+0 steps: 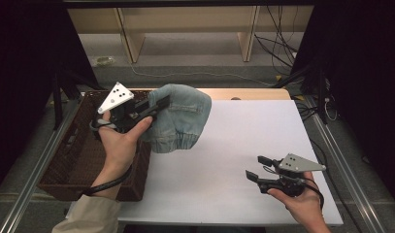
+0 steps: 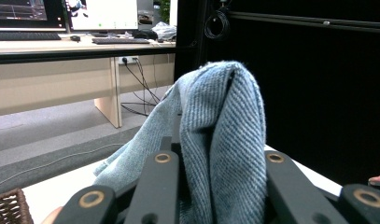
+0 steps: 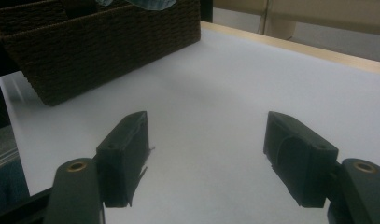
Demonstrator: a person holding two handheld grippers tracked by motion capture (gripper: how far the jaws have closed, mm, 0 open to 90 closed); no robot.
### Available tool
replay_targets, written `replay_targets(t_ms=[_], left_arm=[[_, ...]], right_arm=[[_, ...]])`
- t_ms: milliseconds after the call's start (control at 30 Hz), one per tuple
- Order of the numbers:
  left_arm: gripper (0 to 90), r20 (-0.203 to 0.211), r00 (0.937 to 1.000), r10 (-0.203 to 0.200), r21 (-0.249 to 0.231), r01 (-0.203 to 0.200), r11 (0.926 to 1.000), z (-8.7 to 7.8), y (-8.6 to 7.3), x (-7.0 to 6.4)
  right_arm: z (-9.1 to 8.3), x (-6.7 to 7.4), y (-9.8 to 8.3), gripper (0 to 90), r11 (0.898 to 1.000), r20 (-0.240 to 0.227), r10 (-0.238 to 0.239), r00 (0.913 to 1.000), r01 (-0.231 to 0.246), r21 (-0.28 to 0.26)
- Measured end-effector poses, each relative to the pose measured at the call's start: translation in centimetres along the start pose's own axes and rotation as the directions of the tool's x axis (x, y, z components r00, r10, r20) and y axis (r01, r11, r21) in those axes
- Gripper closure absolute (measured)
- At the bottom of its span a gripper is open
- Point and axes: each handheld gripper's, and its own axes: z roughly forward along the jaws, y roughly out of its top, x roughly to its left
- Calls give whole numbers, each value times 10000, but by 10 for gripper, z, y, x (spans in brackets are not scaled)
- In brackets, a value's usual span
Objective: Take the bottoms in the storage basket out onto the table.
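A dark woven basket stands on the left part of the white table, and everything else here can be placed from it. A person's left hand is raised above the basket, near its right wall, holding the left gripper. That gripper is clenched on a light blue denim garment, which hangs from the jaws in a bunched fold, lifted over the basket's far right corner and spilling out past it above the table. An elastic cuff or hem shows along the garment's lower edge. In the left gripper view the cloth rises in a peak between the two black jaws, pinched there, with a corner of the basket at the bottom left. How much of the garment trails below the grip is hard to tell, since the folds hide it.

Well to the right of the basket, near the table's front edge, the right hand holds the right gripper low over the bare white surface, pointing back towards the basket. Its jaws stand wide apart and hold nothing. The right gripper view shows the two jaws spread over the table, with the basket beyond them at the upper left and a scrap of the blue cloth above its rim.
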Motion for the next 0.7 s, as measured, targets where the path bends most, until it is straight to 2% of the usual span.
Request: replay_targets(t_ms=[700], left_arm=[[764, 304, 9995, 95, 66, -97, 9999, 8, -1, -11]], right_arm=[[0, 0, 0, 322, 10000, -20, -12, 10000, 12, 14]])
